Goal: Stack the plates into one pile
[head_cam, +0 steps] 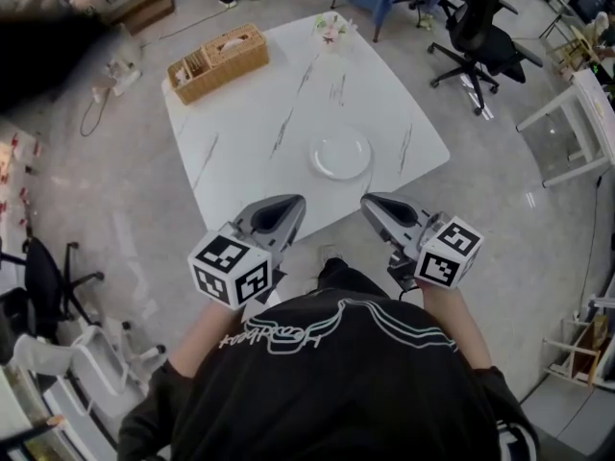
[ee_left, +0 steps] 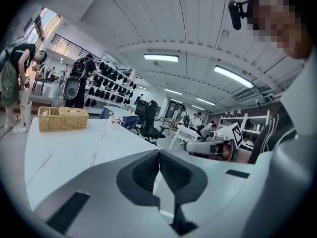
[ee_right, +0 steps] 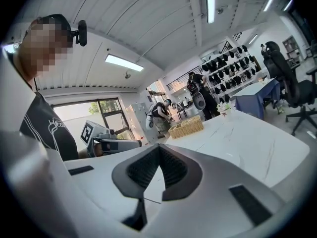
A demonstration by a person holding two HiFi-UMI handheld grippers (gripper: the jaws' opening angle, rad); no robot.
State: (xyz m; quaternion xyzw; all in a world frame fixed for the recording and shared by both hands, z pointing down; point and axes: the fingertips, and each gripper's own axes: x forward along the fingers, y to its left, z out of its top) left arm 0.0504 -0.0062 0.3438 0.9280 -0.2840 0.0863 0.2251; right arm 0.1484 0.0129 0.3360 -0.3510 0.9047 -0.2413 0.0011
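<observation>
A pile of white plates (head_cam: 340, 154) rests on the white marble table (head_cam: 250, 133), toward its near right part. My left gripper (head_cam: 290, 206) hovers at the table's near edge, left of the plates, its jaws shut with nothing between them. My right gripper (head_cam: 369, 203) hangs just below the plates at the same edge, also shut and empty. In the left gripper view the left gripper (ee_left: 159, 151) has its jaw tips meeting, and the right gripper (ee_left: 210, 147) shows beside it. In the right gripper view the right gripper (ee_right: 159, 148) is shut too. The plates are hidden in both gripper views.
A wicker basket (head_cam: 218, 61) stands at the table's far left corner, and a small flower bunch (head_cam: 330, 30) at the far edge. A black office chair (head_cam: 479, 36) stands beyond the table to the right. A white desk (head_cam: 588, 128) is at the right.
</observation>
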